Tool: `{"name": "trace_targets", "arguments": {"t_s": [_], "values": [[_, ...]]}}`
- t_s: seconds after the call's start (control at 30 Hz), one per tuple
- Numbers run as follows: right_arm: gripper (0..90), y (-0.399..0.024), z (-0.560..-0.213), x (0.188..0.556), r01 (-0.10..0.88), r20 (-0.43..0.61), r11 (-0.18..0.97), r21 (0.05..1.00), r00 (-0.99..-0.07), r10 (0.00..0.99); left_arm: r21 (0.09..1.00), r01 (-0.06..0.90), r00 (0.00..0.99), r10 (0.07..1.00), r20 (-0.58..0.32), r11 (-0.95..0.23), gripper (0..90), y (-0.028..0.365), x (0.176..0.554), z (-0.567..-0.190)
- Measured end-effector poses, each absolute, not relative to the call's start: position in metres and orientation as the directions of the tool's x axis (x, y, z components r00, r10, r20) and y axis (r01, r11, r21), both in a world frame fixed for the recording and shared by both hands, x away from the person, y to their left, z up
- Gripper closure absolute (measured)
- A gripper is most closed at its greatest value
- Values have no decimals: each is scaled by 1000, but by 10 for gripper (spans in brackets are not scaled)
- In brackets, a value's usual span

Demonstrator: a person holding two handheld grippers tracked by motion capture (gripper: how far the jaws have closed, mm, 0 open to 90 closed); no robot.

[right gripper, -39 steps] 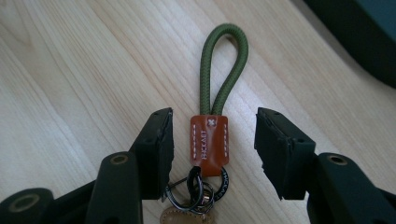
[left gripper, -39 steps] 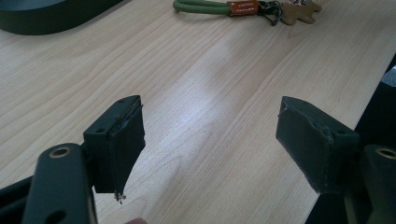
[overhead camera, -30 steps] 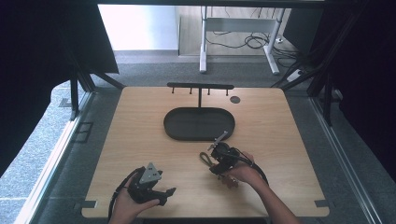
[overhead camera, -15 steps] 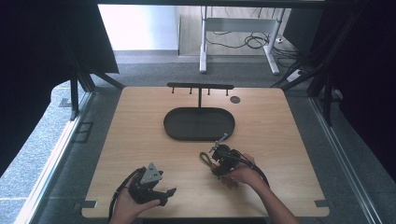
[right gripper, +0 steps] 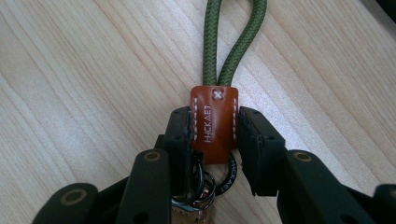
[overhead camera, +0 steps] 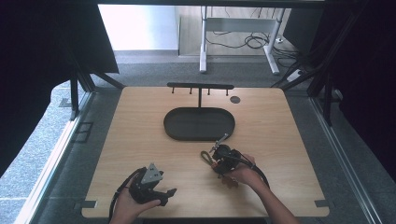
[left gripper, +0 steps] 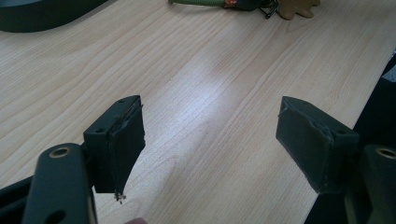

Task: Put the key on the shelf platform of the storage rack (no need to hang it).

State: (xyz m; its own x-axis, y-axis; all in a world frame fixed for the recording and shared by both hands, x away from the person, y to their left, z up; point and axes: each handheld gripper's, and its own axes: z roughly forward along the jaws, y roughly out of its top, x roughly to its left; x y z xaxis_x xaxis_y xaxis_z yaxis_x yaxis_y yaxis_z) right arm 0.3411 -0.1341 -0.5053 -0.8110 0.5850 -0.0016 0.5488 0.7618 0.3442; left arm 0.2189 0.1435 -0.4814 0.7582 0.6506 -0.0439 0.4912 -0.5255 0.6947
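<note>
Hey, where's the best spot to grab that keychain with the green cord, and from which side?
Take the keychain by its brown leather tab, from the ring end, jaws on the tab's two long edges. The tab is flat and firm; the green cord loop is round and would slip. The right hand-held gripper already pinches it that way.

Daylight is pooling on the pale floor (overhead camera: 140, 28) at upper centre, a white desk frame (overhead camera: 238, 35) (cables trailing beneath) standing there, dark curtains (overhead camera: 42, 56) flanking both sides.
</note>
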Motion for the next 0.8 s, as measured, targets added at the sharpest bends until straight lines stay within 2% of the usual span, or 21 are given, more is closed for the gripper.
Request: {"name": "trace_targets", "arguments": {"t_s": [0.27, 0.8], "values": [[667, -136, -501, 341, 532, 2, 767, 360, -822, 569, 693, 493, 758, 651, -44, -526, 241, 144, 219, -482], [670, -153, -452, 331, 522, 21, 727, 446, -818, 574, 696, 489, 758, 650, -43, -525, 241, 144, 219, -481]]}}
